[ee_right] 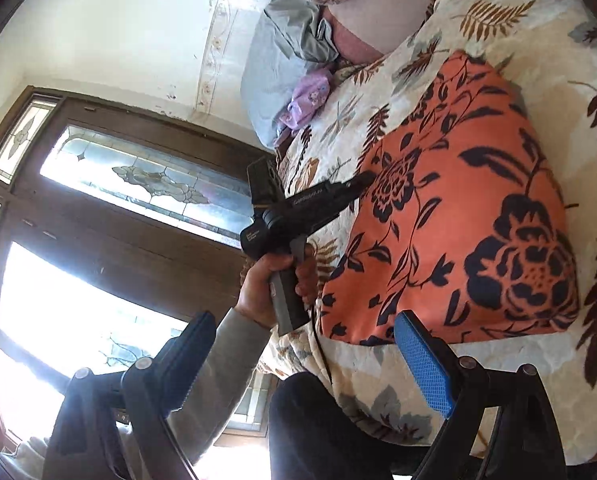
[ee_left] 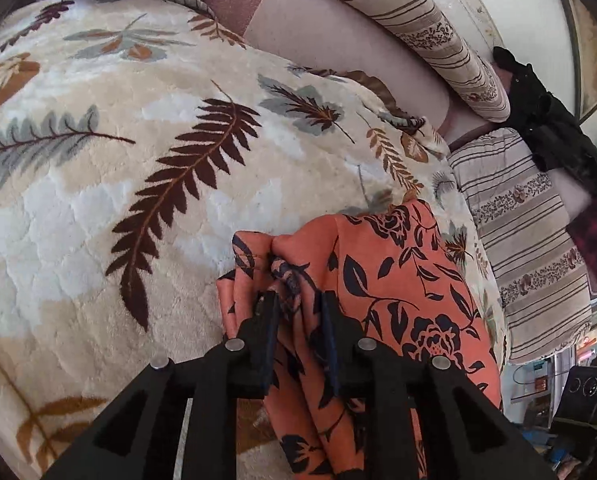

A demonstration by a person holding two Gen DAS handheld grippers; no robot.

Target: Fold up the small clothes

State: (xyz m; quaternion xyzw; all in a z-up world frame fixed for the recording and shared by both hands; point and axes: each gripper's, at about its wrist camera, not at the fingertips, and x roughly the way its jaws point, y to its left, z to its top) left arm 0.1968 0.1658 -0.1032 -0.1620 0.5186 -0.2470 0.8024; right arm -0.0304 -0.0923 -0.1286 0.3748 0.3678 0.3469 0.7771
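An orange garment with dark navy flowers [ee_left: 398, 280] lies on a cream leaf-print blanket [ee_left: 138, 160]. My left gripper [ee_left: 296, 300] points down at the garment's left edge. A bunched fold of the fabric sits between its narrowly parted fingers, and the pads do not clearly press on it. In the right wrist view the garment [ee_right: 458, 220] rests flat as a neat rectangle, with the left gripper [ee_right: 358, 184], held in a person's hand [ee_right: 266, 284], at its far left corner. My right gripper [ee_right: 304, 320] hovers before the garment's near edge, wide open and empty.
Striped pillows [ee_left: 526, 240] and a black item [ee_left: 546, 120] lie right of the blanket. A purple cloth [ee_right: 310, 100] and a grey-blue cloth [ee_right: 274, 60] sit at the bed's far end. A wooden door with glass panes [ee_right: 98, 200] stands to the left. The person's dark-clad leg [ee_right: 318, 432] is near.
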